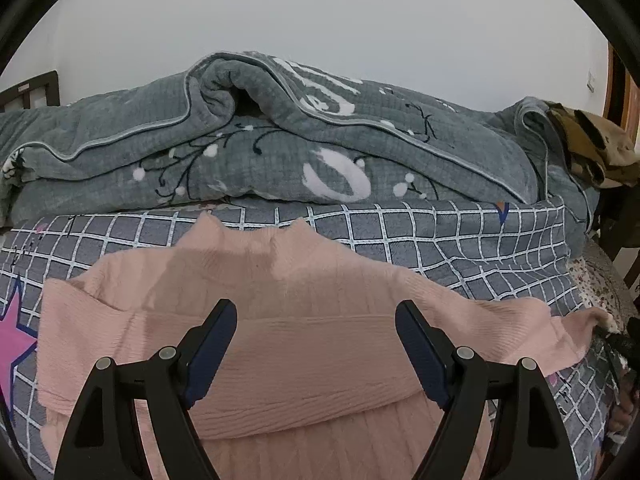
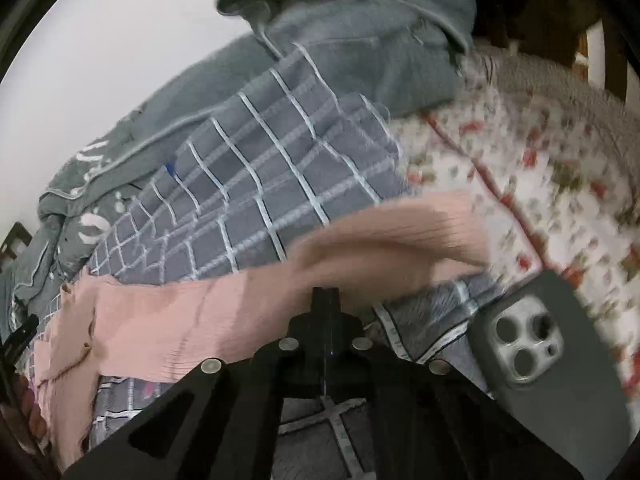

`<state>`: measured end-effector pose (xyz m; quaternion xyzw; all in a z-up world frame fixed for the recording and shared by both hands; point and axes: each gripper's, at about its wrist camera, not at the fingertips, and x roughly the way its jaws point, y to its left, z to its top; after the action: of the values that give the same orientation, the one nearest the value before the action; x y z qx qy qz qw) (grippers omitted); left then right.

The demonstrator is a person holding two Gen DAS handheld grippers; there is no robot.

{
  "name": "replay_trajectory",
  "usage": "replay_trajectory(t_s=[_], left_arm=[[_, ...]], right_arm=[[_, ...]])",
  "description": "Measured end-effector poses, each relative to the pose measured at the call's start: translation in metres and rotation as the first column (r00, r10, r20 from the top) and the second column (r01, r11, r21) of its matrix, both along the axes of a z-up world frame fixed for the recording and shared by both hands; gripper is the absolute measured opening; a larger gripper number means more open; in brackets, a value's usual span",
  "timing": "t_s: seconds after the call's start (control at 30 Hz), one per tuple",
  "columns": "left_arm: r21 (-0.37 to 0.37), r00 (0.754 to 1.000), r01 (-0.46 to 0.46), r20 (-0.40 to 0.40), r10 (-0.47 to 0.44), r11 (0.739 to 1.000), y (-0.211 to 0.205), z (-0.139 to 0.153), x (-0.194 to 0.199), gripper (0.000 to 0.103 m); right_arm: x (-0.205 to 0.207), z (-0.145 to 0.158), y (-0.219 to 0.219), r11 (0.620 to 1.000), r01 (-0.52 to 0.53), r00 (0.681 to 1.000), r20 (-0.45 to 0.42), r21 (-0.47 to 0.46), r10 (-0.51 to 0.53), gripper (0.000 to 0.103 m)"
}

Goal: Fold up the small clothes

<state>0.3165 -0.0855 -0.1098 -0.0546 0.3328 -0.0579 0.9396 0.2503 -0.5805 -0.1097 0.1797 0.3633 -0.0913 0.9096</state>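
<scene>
A pink knit sweater (image 1: 304,344) lies on the grey checked bedspread (image 1: 460,240), collar away from me, with its left sleeve folded across the body. My left gripper (image 1: 316,312) hovers open and empty over the sweater's middle. In the right wrist view my right gripper (image 2: 326,294) is shut on the sweater's right sleeve (image 2: 384,236), which is lifted off the bedspread (image 2: 248,184) and blurred by motion. The sweater body (image 2: 160,320) stretches off to the left. The right gripper also shows at the right edge of the left wrist view (image 1: 624,344).
A rumpled grey quilt (image 1: 280,144) is piled along the far side of the bed against a white wall. A camouflage garment (image 1: 592,144) sits at the far right. A phone in a dark case (image 2: 532,340) lies by a floral sheet (image 2: 540,160).
</scene>
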Motion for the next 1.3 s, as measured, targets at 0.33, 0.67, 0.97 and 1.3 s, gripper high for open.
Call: replay_trajectory(t_s=[0.33,0.67,0.97,1.3], left_arm=[[-0.009,1.000,-0.008,0.022,0.009,1.000,0.022,0.014,-0.017,0.080],[0.024,0.998,-0.024,0.064,0.022,0.999,0.033,0.009,-0.014,0.080],[-0.023,0.998,-0.034,0.054,0.036,0.999,0.044,0.004,-0.014,0.080],[-0.002,0.987,-0.143,0.073,0.143,0.990,0.111,0.032,-0.052,0.080]], right_arm=[[-0.051,0.009,-0.014,0.999,0.041,0.999,0.022,0.026,-0.041,0.042],[-0.001,-0.028,-0.015,0.994,0.093,0.994,-0.067,0.050,-0.089,0.041],[0.023,-0.027,-0.013,0.997,0.075,0.994,-0.075,0.022,-0.073,0.004],[-0.028,0.044,0.008,0.995,0.096,0.991,0.095,-0.030,-0.093,0.003]])
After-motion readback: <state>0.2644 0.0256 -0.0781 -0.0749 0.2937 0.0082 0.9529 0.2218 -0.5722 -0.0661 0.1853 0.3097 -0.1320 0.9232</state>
